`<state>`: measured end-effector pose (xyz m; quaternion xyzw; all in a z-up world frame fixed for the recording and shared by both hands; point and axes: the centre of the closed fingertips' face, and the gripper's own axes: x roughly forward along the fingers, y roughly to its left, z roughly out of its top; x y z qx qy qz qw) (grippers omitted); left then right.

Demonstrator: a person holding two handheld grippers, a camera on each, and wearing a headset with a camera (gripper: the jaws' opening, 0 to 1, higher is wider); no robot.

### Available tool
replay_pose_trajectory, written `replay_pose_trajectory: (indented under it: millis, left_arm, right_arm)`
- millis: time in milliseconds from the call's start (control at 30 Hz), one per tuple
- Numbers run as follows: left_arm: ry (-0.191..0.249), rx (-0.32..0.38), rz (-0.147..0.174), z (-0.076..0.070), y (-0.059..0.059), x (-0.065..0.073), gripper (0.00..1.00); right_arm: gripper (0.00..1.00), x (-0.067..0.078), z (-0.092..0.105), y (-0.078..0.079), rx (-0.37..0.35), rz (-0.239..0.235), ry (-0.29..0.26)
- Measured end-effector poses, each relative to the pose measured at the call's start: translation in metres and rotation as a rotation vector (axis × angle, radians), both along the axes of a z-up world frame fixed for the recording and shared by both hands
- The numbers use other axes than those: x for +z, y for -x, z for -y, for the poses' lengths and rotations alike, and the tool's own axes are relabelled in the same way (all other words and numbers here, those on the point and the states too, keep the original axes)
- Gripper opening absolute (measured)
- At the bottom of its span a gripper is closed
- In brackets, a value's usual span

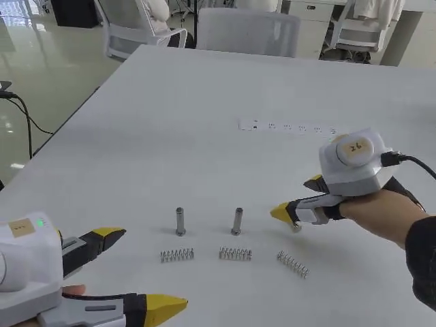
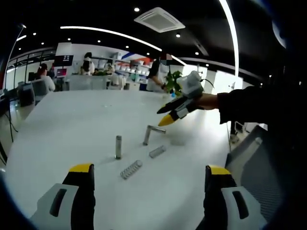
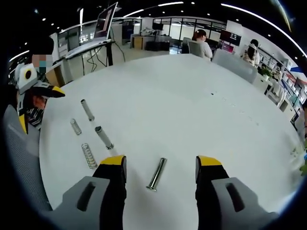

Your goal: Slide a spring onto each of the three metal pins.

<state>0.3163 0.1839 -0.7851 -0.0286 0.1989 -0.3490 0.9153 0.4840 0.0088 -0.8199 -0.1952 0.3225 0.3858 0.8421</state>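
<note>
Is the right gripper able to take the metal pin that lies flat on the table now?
Probably yes: the short silver metal pin lies on the white table just ahead between the right gripper's open jaws, nothing blocking.

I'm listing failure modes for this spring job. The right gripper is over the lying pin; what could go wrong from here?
The short grey metal pin lies flat between the open jaws of the right gripper; being round, it may roll away as they close. The two upright metal pins stand free nearby; a sideways brush might topple them. The nearest small wire coil spring lies loose beside that gripper and could get knocked aside.
</note>
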Motion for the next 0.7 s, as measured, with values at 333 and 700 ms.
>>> replay_pose_trajectory:
  millis: [333, 700]
  left_arm:
    - [0.0, -0.003, -0.004, 0.0, -0.001, -0.001, 0.91]
    - [0.001, -0.005, -0.011, 0.0, 0.0, -0.004, 0.9]
  right_arm:
    - [0.45, -0.017, -0.002, -0.004, -0.025, -0.052, 0.039]
    - [0.3, -0.028, -0.003, -0.005, -0.04, -0.094, 0.068]
